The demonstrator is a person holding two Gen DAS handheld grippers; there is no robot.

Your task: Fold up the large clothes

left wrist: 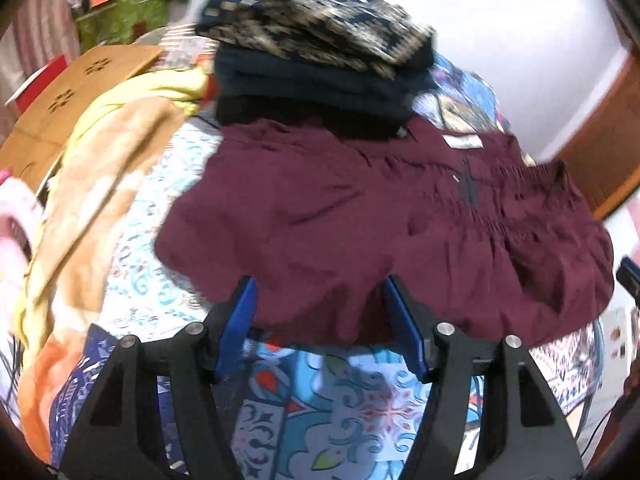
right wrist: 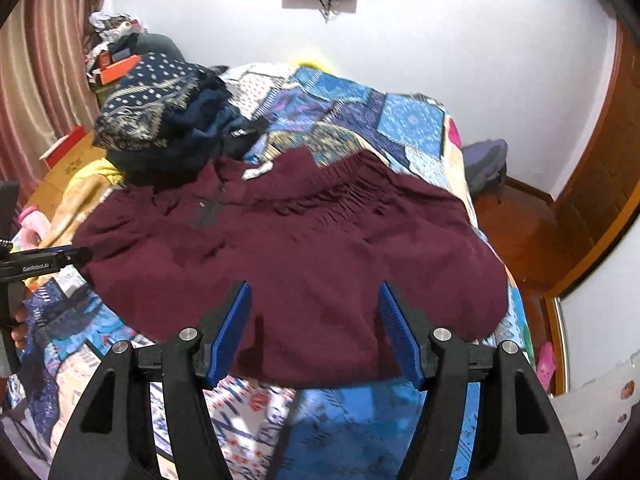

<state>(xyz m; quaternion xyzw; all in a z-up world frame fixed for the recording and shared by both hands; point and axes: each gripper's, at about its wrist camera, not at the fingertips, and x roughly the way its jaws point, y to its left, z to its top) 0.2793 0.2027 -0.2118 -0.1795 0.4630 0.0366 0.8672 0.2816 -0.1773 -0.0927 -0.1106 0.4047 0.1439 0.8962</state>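
Both grippers' fingers spread, gripping nothing | left gripper [left wrist: 318, 312], right gripper [right wrist: 314, 320] over maroon garment [right wrist: 288, 248]

The left gripper [left wrist: 320, 312] tilts downward, blue fingers [left wrist: 240, 320] parted with nothing pinched. The right gripper [right wrist: 316, 316] is angled down alike, its fingers [right wrist: 394, 332] apart and empty.

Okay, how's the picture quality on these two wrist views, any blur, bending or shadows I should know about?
Left wrist view: smeared by motion, worst on the dark stack of folded clothes and the yellow blanket. Right wrist view: sharper, with the maroon garment crisp and the fingers casting soft shadows on it. Both views: fisheye bending and dark corners.
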